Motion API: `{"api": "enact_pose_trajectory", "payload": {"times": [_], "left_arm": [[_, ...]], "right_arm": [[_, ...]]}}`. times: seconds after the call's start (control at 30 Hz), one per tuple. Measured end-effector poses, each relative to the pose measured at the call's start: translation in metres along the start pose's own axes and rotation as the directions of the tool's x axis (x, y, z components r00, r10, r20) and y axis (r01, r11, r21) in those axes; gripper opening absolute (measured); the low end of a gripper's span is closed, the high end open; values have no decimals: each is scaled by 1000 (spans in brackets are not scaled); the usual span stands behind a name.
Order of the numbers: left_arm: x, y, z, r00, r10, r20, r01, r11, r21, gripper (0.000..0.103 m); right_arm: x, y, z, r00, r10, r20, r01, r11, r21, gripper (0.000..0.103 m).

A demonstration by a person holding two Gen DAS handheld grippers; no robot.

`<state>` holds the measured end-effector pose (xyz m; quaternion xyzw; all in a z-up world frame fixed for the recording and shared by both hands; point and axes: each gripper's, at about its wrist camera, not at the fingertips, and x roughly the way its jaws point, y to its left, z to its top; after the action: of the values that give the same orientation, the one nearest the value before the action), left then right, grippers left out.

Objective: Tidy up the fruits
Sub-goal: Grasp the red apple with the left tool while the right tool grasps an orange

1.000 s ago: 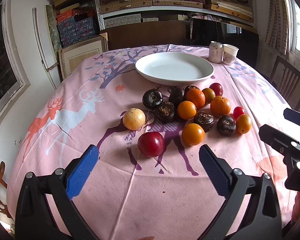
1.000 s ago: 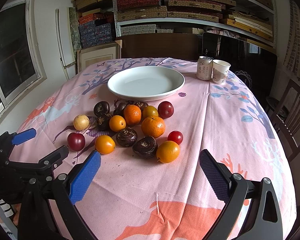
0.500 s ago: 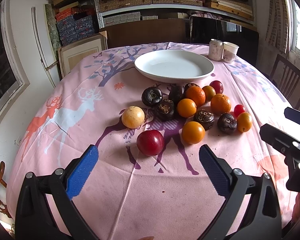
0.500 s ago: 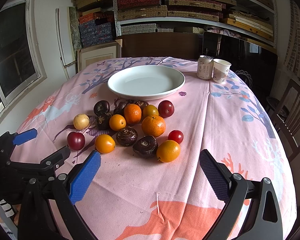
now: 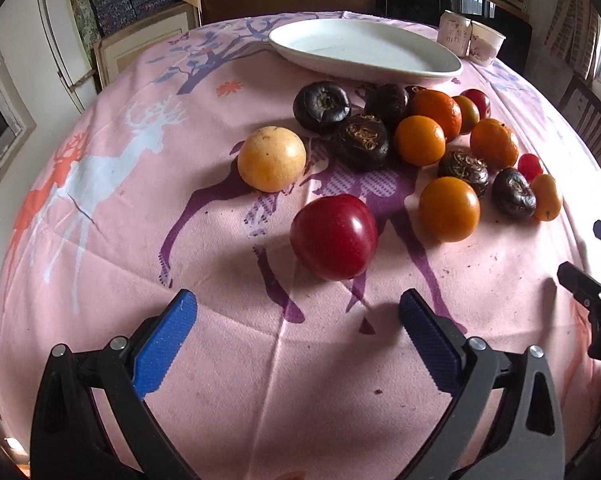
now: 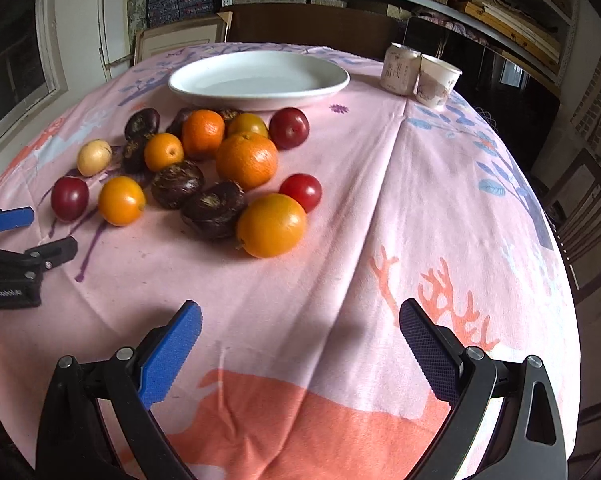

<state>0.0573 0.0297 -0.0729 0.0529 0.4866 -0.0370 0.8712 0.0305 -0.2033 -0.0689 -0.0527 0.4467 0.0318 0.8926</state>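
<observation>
The left claw (image 5: 298,320) is spread wide and empty, low over the surface (image 5: 100,240) with the red plum (image 5: 334,237) just past its tips at about 12 o'clock. The right claw (image 6: 300,330) is equally wide and empty, the nearest orange (image 6: 271,225) ahead at 11 o'clock. The white plate (image 6: 260,80) sits bare beyond the fruit pile.

Risks, as I judge them: the plum is round and glossy, so an off-centre squeeze could squirt it sideways into the yellow fruit (image 5: 271,159) at 10 o'clock or roll it off. Dragging a tip could bunch the cloth and set the cluster rolling.

Compared with a second ago, both claws have come forward and lower; the fruit looms larger, unmoved, and the openings look unchanged.
</observation>
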Motion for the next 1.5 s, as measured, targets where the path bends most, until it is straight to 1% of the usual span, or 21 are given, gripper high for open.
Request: {"api": "enact_pose_trajectory", "payload": {"times": [0.07, 0.13, 0.2, 0.3, 0.4, 0.5, 0.57, 0.63, 0.67, 0.7, 0.77, 0.87, 0.93, 0.97, 1.0, 1.03, 1.07, 1.13, 1.3, 1.4, 1.5], "left_arm": [[6, 5, 4, 999, -36, -16, 36, 999, 12, 99], [10, 11, 6, 998, -67, 3, 66, 997, 36, 99], [11, 12, 7, 996, -91, 8, 90, 992, 87, 99], [11, 15, 7, 990, -142, 11, 138, 979, 153, 99], [12, 15, 11, 987, -161, 2, 158, 969, 189, 99], [12, 14, 17, 985, -171, 17, 165, 969, 183, 99], [6, 14, 22, 978, -204, 53, 192, 966, 170, 99], [2, 9, 25, 975, -207, 83, 189, 964, 188, 99], [2, 6, 26, 976, -202, 82, 182, 962, 204, 96], [3, 2, 26, 976, -206, 74, 186, 958, 218, 82], [6, -3, 27, 974, -222, 51, 204, 949, 238, 57], [9, -5, 29, 970, -239, 40, 223, 945, 241, 54], [10, -7, 30, 968, -247, 38, 231, 942, 244, 53], [10, -8, 30, 968, -248, 39, 231, 941, 248, 50], [10, -9, 31, 969, -244, 44, 226, 942, 250, 46], [9, -9, 30, 969, -241, 51, 221, 943, 249, 41], [9, -8, 31, 966, -253, 54, 233, 941, 244, 39], [8, -5, 30, 958, -284, 49, 265, 936, 232, 39], [-4, -1, 36, 952, -288, 103, 260, 939, 224, 39], [-14, 0, 59, 948, -276, 156, 238, 945, 224, 39], [-18, -4, 92, 941, -268, 208, 222, 950, 219, 39]], "right_arm": [[10, -13, 1, 998, 36, -45, -35, 999, 27, 99], [17, -22, 3, 994, 90, -63, -87, 995, 49, 100], [20, -22, 4, 994, 84, -73, -84, 996, 1, 100], [20, -24, 5, 991, 112, -75, -115, 993, -31, 100], [20, -23, 9, 989, 125, -82, -130, 990, -52, 100], [21, -24, 14, 984, 170, -54, -172, 985, -36, 100], [18, -24, 19, 978, 208, -10, -208, 978, -20, 100], [18, -21, 24, 977, 213, 8, -213, 977, -29, 100], [20, -19, 26, 975, 221, 3, -221, 975, -33, 96], [22, -18, 28, 973, 231, -6, -231, 972, -34, 87], [26, -17, 31, 969, 248, -19, -249, 968, -27, 80], [26, -16, 35, 966, 260, -3, -260, 965, -23, 70], [29, -16, 38, 963, 269, -7, -269, 963, -15, 70], [30, -16, 39, 959, 284, -6, -284, 959, -9, 70], [31, -16, 40, 955, 296, -5, -296, 955, -7, 66], [32, -15, 41, 952, 307, -5, -307, 952, -14, 57], [31, -13, 41, 945, 327, -5, -327, 945, -25, 41], [30, -10, 40, 945, 326, -4, -326, 944, -40, 41], [22, -14, 39, 939, 342, 23, -341, 939, -31, 41], [9, -19, 51, 930, 360, 70, -359, 933, -19, 41], [2, -21, 77, 928, 349, 131, -350, 937, -20, 41]]}}
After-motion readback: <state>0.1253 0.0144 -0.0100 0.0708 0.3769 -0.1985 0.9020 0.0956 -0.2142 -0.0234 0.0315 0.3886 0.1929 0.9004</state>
